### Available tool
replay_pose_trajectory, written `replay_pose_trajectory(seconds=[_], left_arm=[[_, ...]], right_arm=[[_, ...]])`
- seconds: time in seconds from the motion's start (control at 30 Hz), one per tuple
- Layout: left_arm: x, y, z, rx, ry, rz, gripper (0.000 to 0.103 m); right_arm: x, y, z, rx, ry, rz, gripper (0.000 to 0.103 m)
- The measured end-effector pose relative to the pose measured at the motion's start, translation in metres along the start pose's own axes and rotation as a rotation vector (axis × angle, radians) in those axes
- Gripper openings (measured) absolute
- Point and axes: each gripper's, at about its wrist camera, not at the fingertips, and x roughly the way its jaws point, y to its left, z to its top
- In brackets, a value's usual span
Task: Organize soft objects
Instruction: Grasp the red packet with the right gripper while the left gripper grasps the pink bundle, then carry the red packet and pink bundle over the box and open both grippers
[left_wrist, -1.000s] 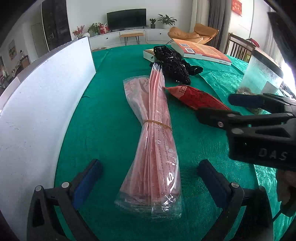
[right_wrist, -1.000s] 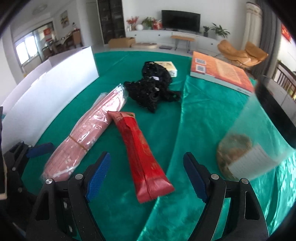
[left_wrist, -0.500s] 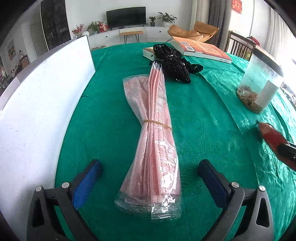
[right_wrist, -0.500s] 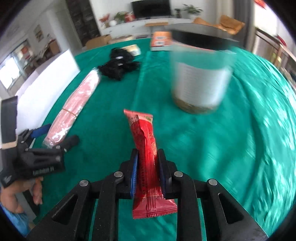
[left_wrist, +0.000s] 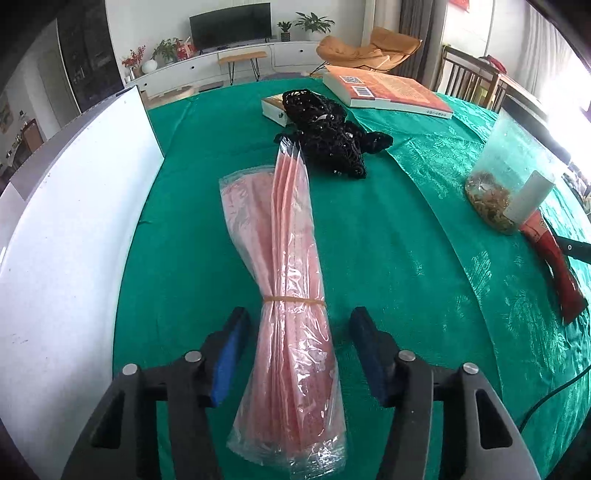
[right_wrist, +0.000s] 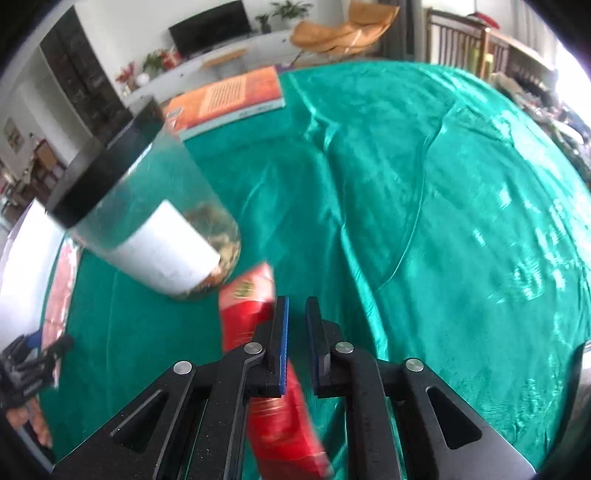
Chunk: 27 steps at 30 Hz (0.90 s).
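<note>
Left gripper, jaws closing astride the pink sleeve bundle for pickup; right gripper clamped on the red packet, carrying it past the jar.

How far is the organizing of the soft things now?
Done: red packet lies beside the jar; right claw shut, apparently off it. In hand: left claw, its jaws closing around the pink bag, not yet touching. Left: black net untouched.

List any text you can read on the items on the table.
No text is legible.
Orange book cover: barcode-like stickers and print, too small to read.
Red foil snack packet: yellow emblem, blurred.
Clear plastic jar, white label: no print visible.
</note>
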Motion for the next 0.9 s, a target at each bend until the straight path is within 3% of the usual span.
replay_pose_trajectory(seconds=[0.03,0.07,0.13,0.33,0.4,0.43,0.47,0.53,0.73,0.8,0.9], left_arm=[[0.000,-0.001,0.000,0.000,-0.009,-0.001,0.044],[-0.001,-0.001,0.000,-0.002,-0.015,-0.002,0.035],[-0.001,-0.001,0.001,-0.007,-0.016,-0.010,0.033],[-0.004,0.006,-0.002,-0.043,-0.019,-0.044,0.030],[-0.006,0.009,-0.003,-0.063,-0.016,-0.071,0.028],[-0.008,0.012,-0.004,-0.083,-0.014,-0.098,0.027],[-0.013,0.016,-0.006,-0.106,-0.018,-0.124,0.027],[-0.026,0.023,-0.010,-0.152,-0.031,-0.169,0.027],[-0.089,0.046,-0.017,-0.221,-0.123,-0.294,0.027],[-0.115,0.056,-0.017,-0.230,-0.161,-0.318,0.027],[-0.156,0.081,-0.021,-0.221,-0.224,-0.296,0.027]], right_arm=[[-0.003,0.000,-0.003,-0.017,0.010,0.000,0.026],[-0.007,0.000,-0.005,-0.028,0.017,0.003,0.047],[-0.018,0.004,-0.011,-0.060,0.022,0.033,0.061],[-0.033,0.032,-0.025,-0.128,-0.005,0.090,0.065],[-0.018,0.043,-0.026,-0.149,0.034,0.104,0.064],[-0.008,0.048,-0.027,-0.176,0.062,0.076,0.048],[0.001,0.051,-0.029,-0.190,0.090,0.043,0.022],[-0.003,0.046,-0.029,-0.158,0.072,0.027,0.015],[-0.068,0.020,-0.014,-0.074,-0.095,-0.090,0.014],[-0.096,0.033,-0.007,-0.108,-0.153,-0.081,0.014],[-0.134,0.082,-0.003,-0.180,-0.210,0.011,0.014]])
